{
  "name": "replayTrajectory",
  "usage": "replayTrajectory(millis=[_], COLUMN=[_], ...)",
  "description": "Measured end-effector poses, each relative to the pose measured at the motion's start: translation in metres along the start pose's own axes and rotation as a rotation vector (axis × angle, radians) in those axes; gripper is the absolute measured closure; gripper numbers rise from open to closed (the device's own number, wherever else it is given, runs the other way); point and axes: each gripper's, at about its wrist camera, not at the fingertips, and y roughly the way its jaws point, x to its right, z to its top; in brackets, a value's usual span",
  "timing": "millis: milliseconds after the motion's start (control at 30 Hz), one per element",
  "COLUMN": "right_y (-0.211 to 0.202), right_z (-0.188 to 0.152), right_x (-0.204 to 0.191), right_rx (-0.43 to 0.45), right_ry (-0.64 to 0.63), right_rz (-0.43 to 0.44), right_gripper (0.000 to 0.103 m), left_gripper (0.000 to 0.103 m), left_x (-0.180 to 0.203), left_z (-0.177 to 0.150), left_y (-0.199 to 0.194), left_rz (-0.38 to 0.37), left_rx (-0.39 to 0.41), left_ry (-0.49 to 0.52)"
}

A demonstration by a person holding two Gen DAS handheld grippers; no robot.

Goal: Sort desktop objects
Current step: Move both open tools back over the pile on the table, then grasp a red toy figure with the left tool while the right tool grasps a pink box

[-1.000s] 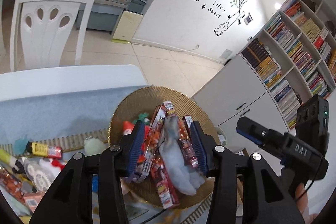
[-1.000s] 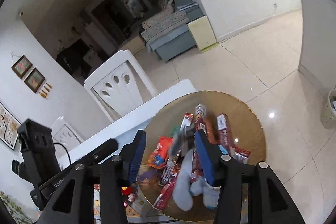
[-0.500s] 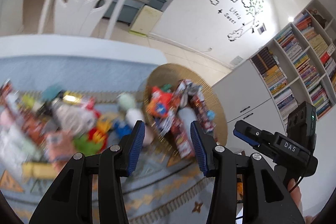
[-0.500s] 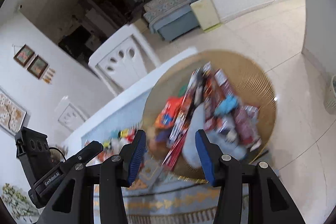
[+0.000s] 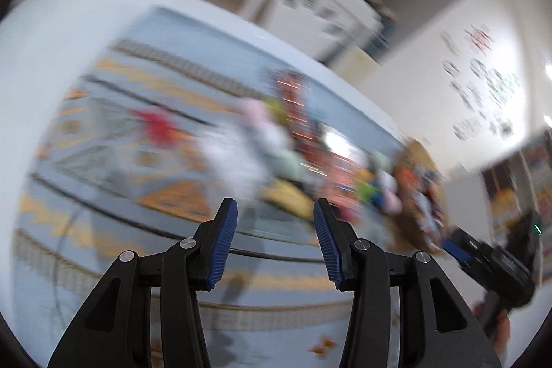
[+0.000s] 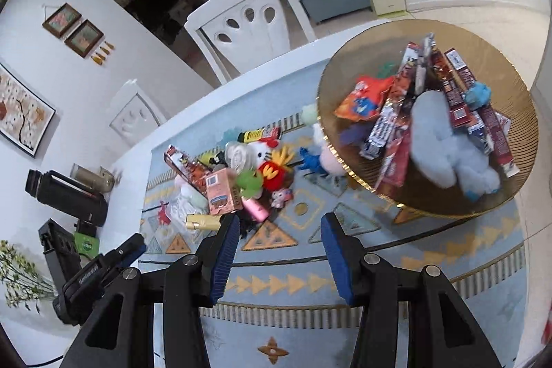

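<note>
With both the left gripper (image 5: 275, 242) and the right gripper (image 6: 279, 259) partly open and empty, the toys and packets (image 6: 238, 176) heaped mid-table just beside the full tray (image 6: 427, 202) at the table's corner could scatter if grabbed blindly.

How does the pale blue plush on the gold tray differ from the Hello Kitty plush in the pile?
The pale blue plush is much larger and plain; the Hello Kitty plush is small, white, with a red bow. The blue one lies on the gold tray among snack boxes; Kitty sits on the table mat. Both are soft toys.
</note>
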Motion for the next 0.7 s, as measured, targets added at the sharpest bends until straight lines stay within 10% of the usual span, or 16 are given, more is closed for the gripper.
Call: replayTrajectory(millis=[167,700], right_y=[0.008,0.03], right_z=[-0.008,-0.021], right_x=[-0.02,-0.036], right_rx=[-0.025,-0.061], right_ry=[-0.029,-0.063], right_rz=[-0.013,-0.098], right_gripper=[0.055,0.055], left_gripper=[0.059,0.06], left_x=[-0.044,-0.046], left_z=[0.022,0.04], left_y=[0.013,0.085], left_rz=[0.158,0.303], left_rx=[0.039,0.077], left_ry=[0.029,0.28])
